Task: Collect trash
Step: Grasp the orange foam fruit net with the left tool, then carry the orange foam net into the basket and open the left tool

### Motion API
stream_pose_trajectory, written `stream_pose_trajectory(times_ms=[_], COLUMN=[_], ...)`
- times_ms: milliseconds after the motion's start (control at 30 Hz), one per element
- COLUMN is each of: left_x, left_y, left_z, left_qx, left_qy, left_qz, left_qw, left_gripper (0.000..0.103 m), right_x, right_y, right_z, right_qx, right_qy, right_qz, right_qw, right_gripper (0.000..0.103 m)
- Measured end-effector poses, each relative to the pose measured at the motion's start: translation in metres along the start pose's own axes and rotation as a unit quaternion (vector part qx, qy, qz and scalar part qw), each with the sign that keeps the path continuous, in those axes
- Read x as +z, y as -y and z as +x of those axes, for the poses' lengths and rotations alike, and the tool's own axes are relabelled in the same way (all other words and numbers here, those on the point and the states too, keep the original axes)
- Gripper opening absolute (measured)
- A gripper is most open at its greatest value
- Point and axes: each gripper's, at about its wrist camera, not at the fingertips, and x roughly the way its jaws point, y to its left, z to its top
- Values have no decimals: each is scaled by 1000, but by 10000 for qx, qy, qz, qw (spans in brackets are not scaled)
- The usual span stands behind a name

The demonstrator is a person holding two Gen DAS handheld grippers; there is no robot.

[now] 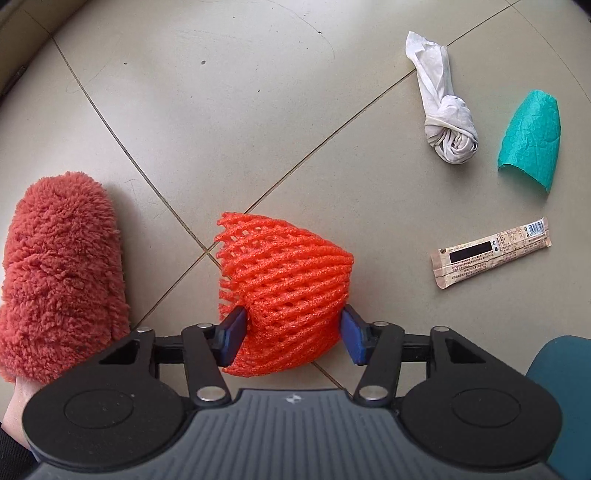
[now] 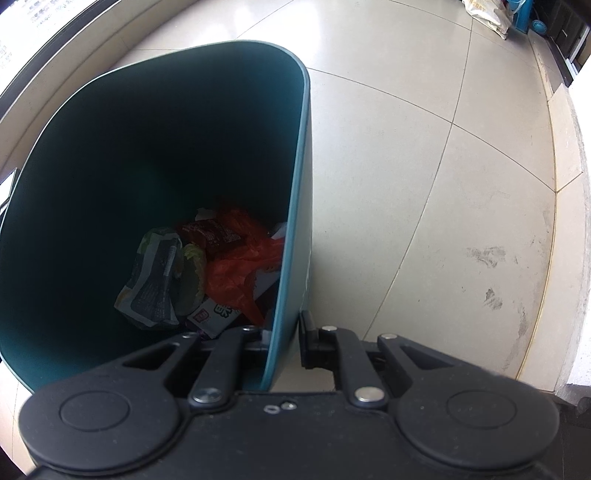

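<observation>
In the left wrist view, my left gripper is shut on an orange foam fruit net, its blue pads pressing both sides. On the tiled floor to the right lie a twisted white tissue, a teal foam piece and a beige snack wrapper. In the right wrist view, my right gripper is shut on the rim of a teal trash bin, one finger inside, one outside. The bin holds several wrappers and an orange plastic bag.
A fluffy red slipper on a foot sits at the left of the net. A corner of the teal bin shows at lower right. A wall base runs along the right; bags and clutter lie far off.
</observation>
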Motion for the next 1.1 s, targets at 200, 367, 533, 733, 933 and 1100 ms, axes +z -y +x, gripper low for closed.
stream_pose_trajectory(times_ms=[200, 367, 533, 733, 933, 1100], left_x=[-5, -10, -14, -34, -76, -120], left_y=[-2, 7, 37, 90, 125, 160], left_z=[-2, -28, -80, -167, -251, -298], left_qx=[61, 73, -211, -729, -1319, -1670], left_qy=[65, 296, 609, 1034, 1456, 1604], left_qz=[-16, 38, 314, 940, 1634, 2430], left_qw=[10000, 9995, 9974, 9875, 9668, 9420], left_gripper=[17, 16, 16, 16, 16, 16], right_x=[4, 4, 0, -3, -4, -7], right_y=[-8, -11, -12, -13, -14, -17], right_z=[1, 2, -1, -3, -4, -5], right_qx=[-58, -61, -48, -47, -136, -176], right_qy=[-7, 64, 153, 223, 275, 322], right_qz=[0, -6, -10, -60, -103, -97], right_qw=[10000, 10000, 9999, 9997, 9995, 9993], right_gripper=[9, 9, 9, 9, 8, 7])
